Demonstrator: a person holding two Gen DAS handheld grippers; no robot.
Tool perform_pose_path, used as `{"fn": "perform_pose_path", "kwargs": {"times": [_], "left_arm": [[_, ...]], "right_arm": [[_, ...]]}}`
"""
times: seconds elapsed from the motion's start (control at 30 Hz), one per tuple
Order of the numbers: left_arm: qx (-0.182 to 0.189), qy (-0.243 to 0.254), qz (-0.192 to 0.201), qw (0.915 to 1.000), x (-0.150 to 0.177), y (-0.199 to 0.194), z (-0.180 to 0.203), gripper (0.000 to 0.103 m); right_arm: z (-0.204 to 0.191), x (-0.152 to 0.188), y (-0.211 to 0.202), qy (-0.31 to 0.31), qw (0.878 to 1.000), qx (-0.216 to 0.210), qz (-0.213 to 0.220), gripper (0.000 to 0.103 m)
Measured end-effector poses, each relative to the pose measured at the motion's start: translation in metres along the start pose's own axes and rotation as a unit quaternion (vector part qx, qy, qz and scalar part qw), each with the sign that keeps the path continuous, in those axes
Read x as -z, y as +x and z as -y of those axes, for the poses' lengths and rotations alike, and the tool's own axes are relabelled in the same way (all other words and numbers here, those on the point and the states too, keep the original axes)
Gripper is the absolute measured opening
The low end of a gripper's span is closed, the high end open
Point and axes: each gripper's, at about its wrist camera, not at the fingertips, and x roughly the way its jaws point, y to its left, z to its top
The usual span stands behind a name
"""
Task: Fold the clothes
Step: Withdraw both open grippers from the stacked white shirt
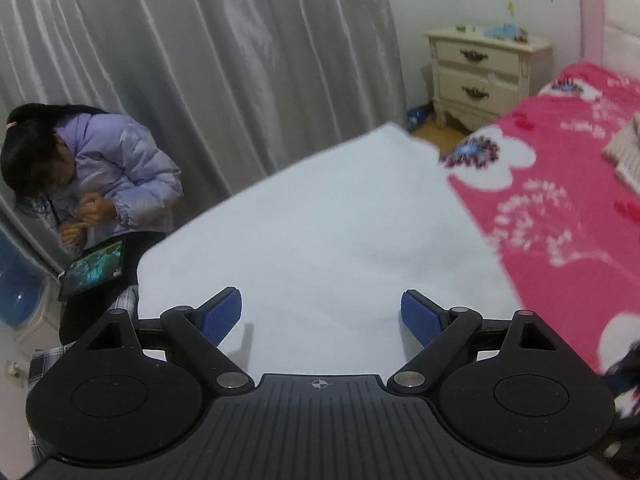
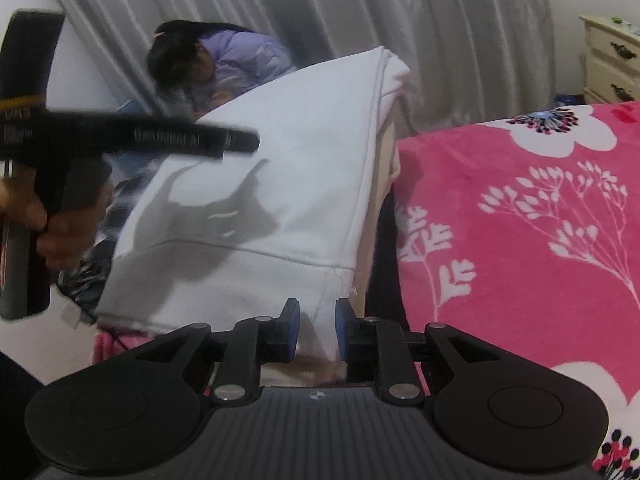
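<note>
Grey curtains [image 1: 200,60] hang behind a bed spread with a pink floral blanket [image 2: 520,220], and at the blanket's edge lies the white garment [image 2: 280,184] — a folded, sweatshirt-like piece with a stitched hem band along its near side. The right gripper [image 2: 317,330] is clenched on the garment's hem corner, cloth pinched between its blue pads [image 2: 291,332]. The left gripper [image 1: 321,316] hovers over the garment's broad plain face with its fingers spread wide and nothing between them; in the right wrist view it shows as a blurred black bar above the cloth, casting a shadow on it. Beyond the garment a girl [image 1: 80,168] in a lilac puffer jacket sits by the curtains, head bowed over a tablet [image 1: 92,268]. Further back — against the wall, beside the bed — stands a cream nightstand [image 1: 484,76] with two drawers.
</note>
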Motion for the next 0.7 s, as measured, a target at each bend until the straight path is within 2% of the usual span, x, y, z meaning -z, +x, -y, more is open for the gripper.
{"fn": "perform_pose_path", "kwargs": {"times": [0.13,0.2,0.3,0.37,0.43,0.47,0.5,0.57,0.6,0.63,0.7], "left_arm": [[-0.006,-0.023,0.038,0.999,-0.022,-0.02,-0.007,0.088],[-0.007,-0.037,0.066,0.9971,-0.046,-0.03,-0.009,0.088],[0.016,-0.075,0.122,0.9896,-0.107,-0.046,-0.008,0.088],[0.043,-0.092,0.163,0.9813,-0.15,-0.064,-0.005,0.088],[0.082,-0.102,0.186,0.9738,-0.189,-0.092,-0.002,0.088],[0.102,-0.109,0.191,0.9703,-0.204,-0.109,-0.002,0.088],[0.119,-0.111,0.186,0.9688,-0.213,-0.126,-0.004,0.089],[0.148,-0.111,0.168,0.9681,-0.224,-0.159,-0.008,0.095],[0.163,-0.111,0.159,0.9673,-0.229,-0.176,-0.01,0.1],[0.166,-0.111,0.149,0.9684,-0.228,-0.191,-0.013,0.103],[0.145,-0.108,0.133,0.9744,-0.212,-0.213,-0.015,0.103]], "right_arm": [[0.0,-0.022,-0.056,0.001,0.999,0.024,0.04,0.021],[-0.001,-0.035,-0.088,0.001,0.997,0.04,0.066,0.021],[-0.003,-0.055,-0.137,0.002,0.992,0.065,0.105,0.021],[-0.004,-0.069,-0.17,0.003,0.988,0.081,0.13,0.024],[-0.005,-0.082,-0.202,0.003,0.983,0.098,0.156,0.024],[-0.005,-0.089,-0.218,0.004,0.98,0.106,0.169,0.024],[-0.006,-0.095,-0.234,0.004,0.977,0.114,0.181,0.029],[-0.007,-0.109,-0.267,0.005,0.97,0.13,0.206,0.038],[-0.007,-0.115,-0.283,0.005,0.966,0.138,0.219,0.04],[-0.009,-0.118,-0.297,0.006,0.963,0.145,0.229,0.04],[-0.017,-0.103,-0.302,0.028,0.965,0.14,0.219,0.043]]}}
